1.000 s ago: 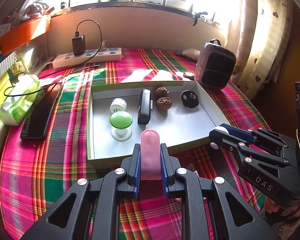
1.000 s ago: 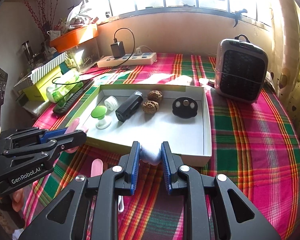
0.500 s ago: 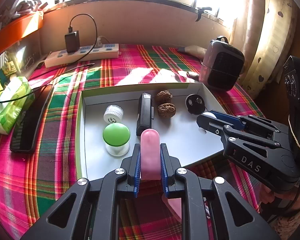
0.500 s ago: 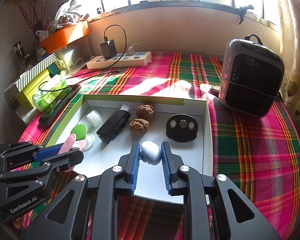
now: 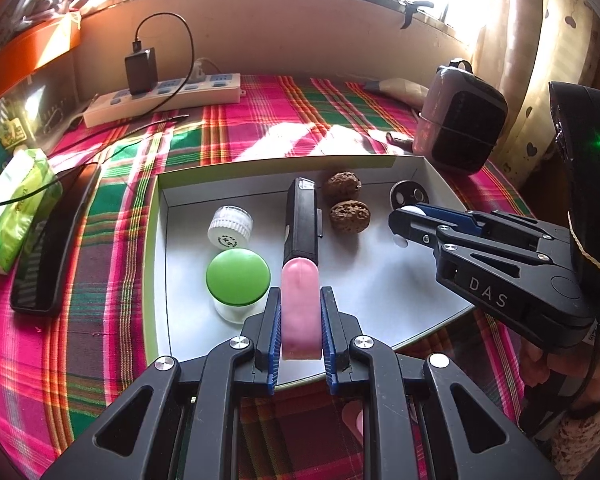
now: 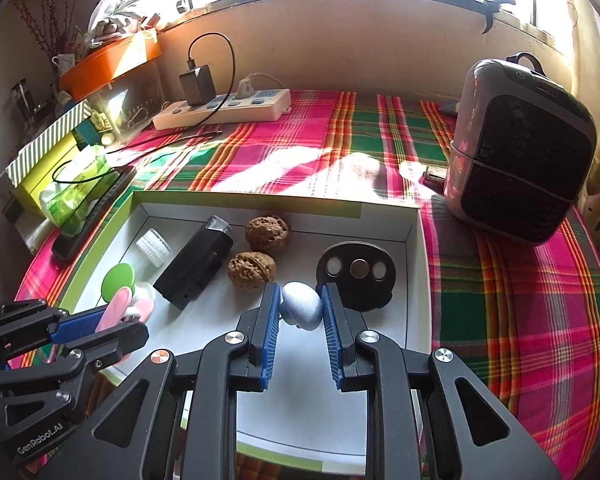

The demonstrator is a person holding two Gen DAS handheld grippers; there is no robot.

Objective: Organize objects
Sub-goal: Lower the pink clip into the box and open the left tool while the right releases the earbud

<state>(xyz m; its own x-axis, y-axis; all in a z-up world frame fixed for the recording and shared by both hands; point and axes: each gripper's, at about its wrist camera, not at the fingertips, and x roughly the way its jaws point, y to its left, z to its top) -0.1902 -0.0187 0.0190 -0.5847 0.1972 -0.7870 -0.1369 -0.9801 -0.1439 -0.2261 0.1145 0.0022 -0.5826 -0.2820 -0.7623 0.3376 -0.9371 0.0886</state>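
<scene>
A plaid-clothed table (image 6: 500, 320) carries a shallow white tray (image 6: 418, 280) near the middle, a power strip (image 6: 224, 110) far left, a small heater (image 6: 524, 168) far right, a phone (image 5: 52, 240) and tissue pack (image 5: 12, 216) left.

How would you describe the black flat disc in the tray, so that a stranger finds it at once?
Look in the white tray on the plaid cloth. Near its right wall, right of the two walnuts, lies the black disc. Only it is flat, with three round spots in a row.
</scene>
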